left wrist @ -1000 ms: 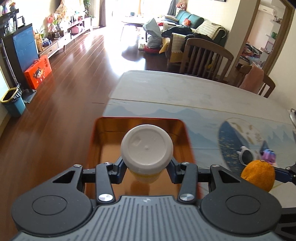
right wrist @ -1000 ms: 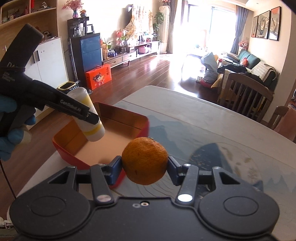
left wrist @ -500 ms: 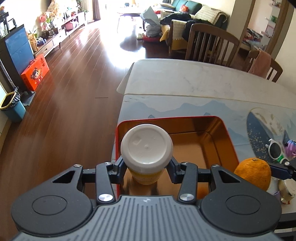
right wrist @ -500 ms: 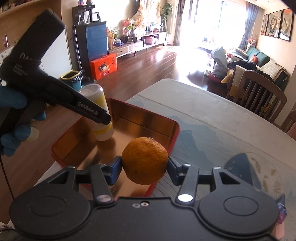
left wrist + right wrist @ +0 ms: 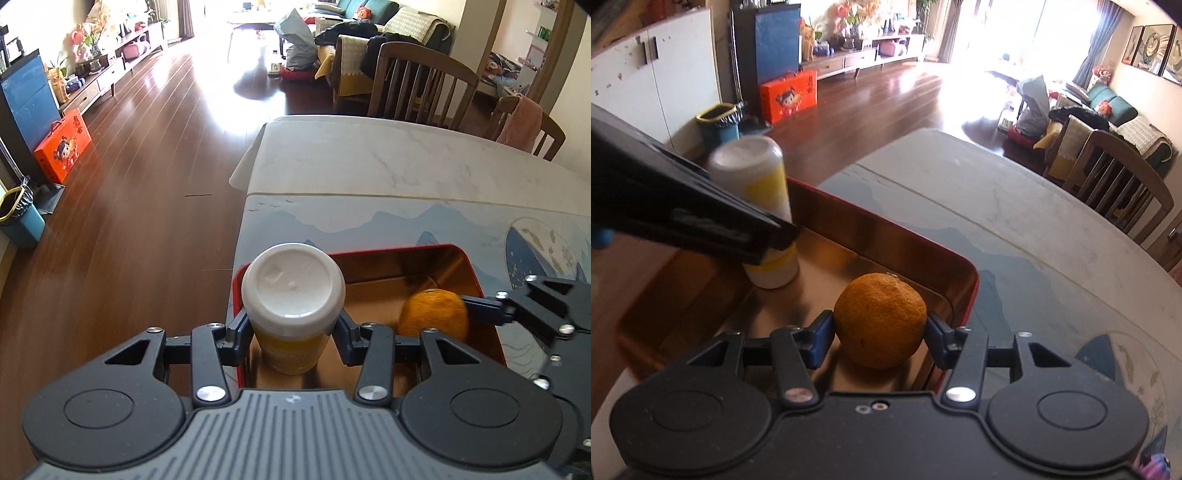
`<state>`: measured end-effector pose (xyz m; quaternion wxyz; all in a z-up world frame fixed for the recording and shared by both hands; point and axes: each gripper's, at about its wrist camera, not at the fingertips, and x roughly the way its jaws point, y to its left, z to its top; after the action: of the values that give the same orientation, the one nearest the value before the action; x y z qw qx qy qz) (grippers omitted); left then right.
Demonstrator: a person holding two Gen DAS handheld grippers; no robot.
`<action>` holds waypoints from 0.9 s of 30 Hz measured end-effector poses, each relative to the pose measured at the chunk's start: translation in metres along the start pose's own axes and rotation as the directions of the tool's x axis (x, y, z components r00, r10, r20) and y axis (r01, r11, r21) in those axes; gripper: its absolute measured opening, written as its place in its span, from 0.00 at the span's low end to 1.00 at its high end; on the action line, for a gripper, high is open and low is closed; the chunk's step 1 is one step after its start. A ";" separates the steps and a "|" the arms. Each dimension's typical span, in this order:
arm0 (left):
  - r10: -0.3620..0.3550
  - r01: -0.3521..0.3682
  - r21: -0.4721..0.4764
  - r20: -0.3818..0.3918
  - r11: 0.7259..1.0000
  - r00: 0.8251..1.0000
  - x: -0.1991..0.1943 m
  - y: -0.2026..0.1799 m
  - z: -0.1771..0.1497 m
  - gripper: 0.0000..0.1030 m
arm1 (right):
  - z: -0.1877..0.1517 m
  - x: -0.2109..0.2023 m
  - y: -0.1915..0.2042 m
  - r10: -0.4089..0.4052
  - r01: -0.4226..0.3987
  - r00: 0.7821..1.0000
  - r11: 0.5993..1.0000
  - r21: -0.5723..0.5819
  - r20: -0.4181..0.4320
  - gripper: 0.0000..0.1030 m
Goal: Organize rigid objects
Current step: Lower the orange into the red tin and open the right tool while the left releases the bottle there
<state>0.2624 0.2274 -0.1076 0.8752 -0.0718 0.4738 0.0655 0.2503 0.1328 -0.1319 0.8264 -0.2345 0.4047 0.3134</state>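
Two claws in frame, each loaded. Left claw [image 5: 293,334] pinches a white-capped bottle [image 5: 293,295] with a yellow label, pads pressed on either side just under the cap; bottle held upright over the near left corner of the tray [image 5: 467,264], its base low inside; whether it touches the floor of the tray cannot be told. Right claw [image 5: 880,334] pinches an orange [image 5: 880,320] at its widest part, held low over the tray's right end, close inside the rim; contact with the floor of the tray unclear. From the right wrist view the left claw crosses the left edge as a dark blurred bar in front of the bottle. Tray is red outside, shiny copper-gold inside, with rounded corners, sitting at the near left corner of the desk [image 5: 406,166]. Desk carries a blue mountain-print mat near the tray, with pale marbled surface beyond. Farther off: two wooden chairs [image 5: 421,85] at the desk's far side, dark wood floor [image 5: 147,184], an orange gift box [image 5: 788,96] and a blue bin [image 5: 718,127] by the wall, sofa in bright window glare.
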 end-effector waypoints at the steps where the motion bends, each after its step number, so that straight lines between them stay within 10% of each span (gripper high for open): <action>1: -0.001 0.001 -0.001 0.002 1.000 1.000 0.001 0.000 0.001 0.43 | 0.001 0.004 0.002 -0.003 0.003 1.000 1.000 -0.018 -0.001 0.50; 27: 0.000 0.000 -0.023 0.012 1.000 1.000 -0.006 -0.003 0.000 0.48 | -0.007 -0.032 0.008 0.006 -0.002 0.998 0.997 -0.071 0.058 0.62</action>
<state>0.2592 0.2241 -0.1023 0.8772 -0.0816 0.4677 0.0713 0.2257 0.1227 -0.1107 0.8283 -0.2537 0.3697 0.3359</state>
